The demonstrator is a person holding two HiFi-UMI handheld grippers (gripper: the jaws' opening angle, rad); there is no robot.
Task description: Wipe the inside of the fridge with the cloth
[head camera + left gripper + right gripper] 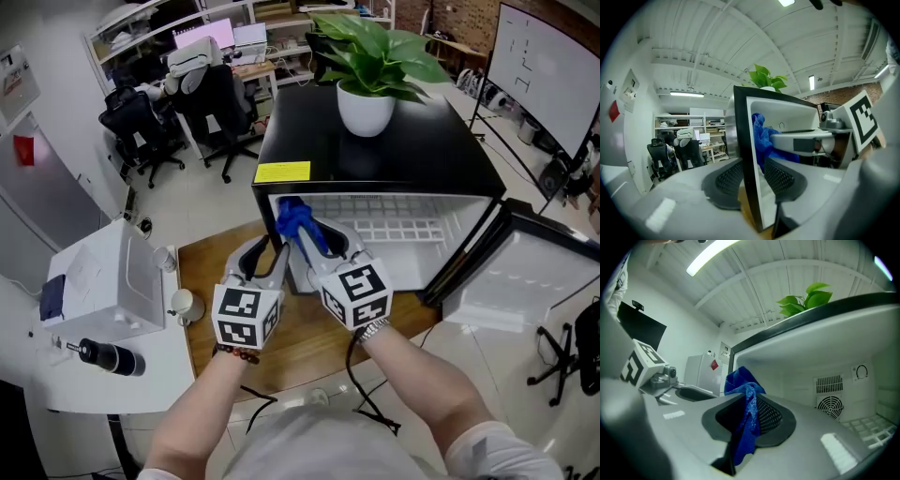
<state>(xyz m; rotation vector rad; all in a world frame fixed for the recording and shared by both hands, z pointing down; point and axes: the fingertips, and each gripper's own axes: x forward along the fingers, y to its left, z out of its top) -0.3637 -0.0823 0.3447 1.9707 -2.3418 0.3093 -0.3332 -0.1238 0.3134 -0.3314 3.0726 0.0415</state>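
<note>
Only the left gripper view shows the left gripper (750, 176) with jaws apart, astride the front edge of the fridge (743, 140) wall. Meanwhile, the right gripper view shows the right gripper (749, 416) clamped on the blue cloth (740, 380) at the fridge's opening, and a rear fan (831, 406) that the head view misses.

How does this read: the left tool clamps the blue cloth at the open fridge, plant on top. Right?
Not the left: the right tool clamps the blue cloth at the open fridge, plant on top. The right gripper view shows it.
</note>
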